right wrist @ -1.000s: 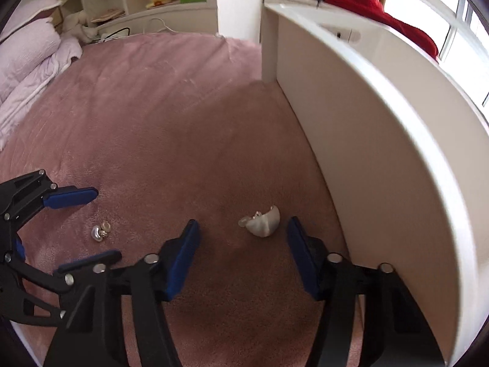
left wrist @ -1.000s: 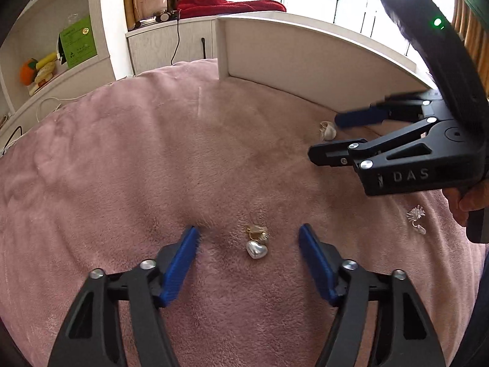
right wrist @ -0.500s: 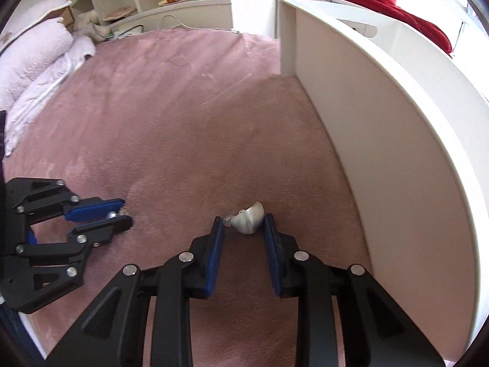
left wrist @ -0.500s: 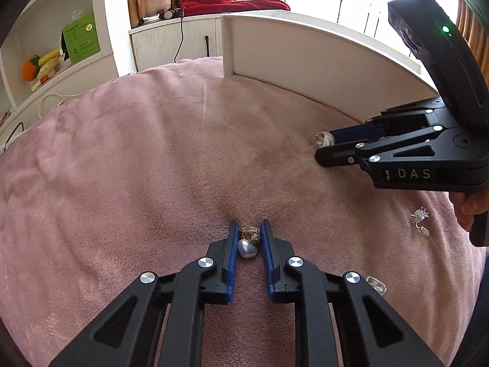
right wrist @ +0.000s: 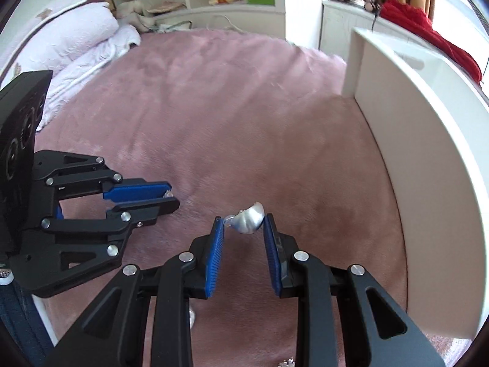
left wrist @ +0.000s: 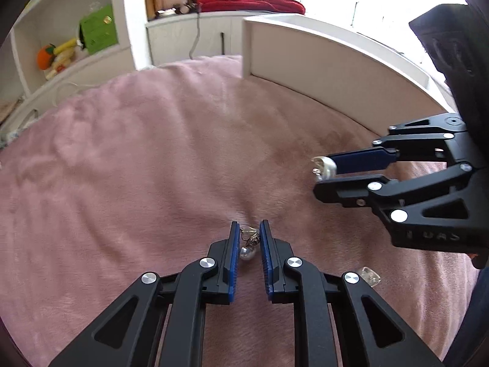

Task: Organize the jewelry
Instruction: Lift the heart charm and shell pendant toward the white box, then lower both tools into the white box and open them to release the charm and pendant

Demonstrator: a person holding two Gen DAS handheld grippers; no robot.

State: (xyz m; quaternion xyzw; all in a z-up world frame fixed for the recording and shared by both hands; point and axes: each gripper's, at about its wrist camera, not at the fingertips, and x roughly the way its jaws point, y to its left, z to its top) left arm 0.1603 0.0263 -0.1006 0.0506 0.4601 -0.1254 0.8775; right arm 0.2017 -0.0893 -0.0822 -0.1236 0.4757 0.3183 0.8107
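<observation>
The left tongs (left wrist: 248,238) are clenched on a small gold-and-pearl heart earring (left wrist: 249,246), partly hidden between the blue pads at lower centre. The right tongs (right wrist: 243,218) pinch a silvery shell-shaped earring (right wrist: 248,216) at its tips, above the pink plush bed blanket (right wrist: 244,107). A clear crystal piece (left wrist: 370,275) lies half hidden behind the left tongs' arm.
</observation>
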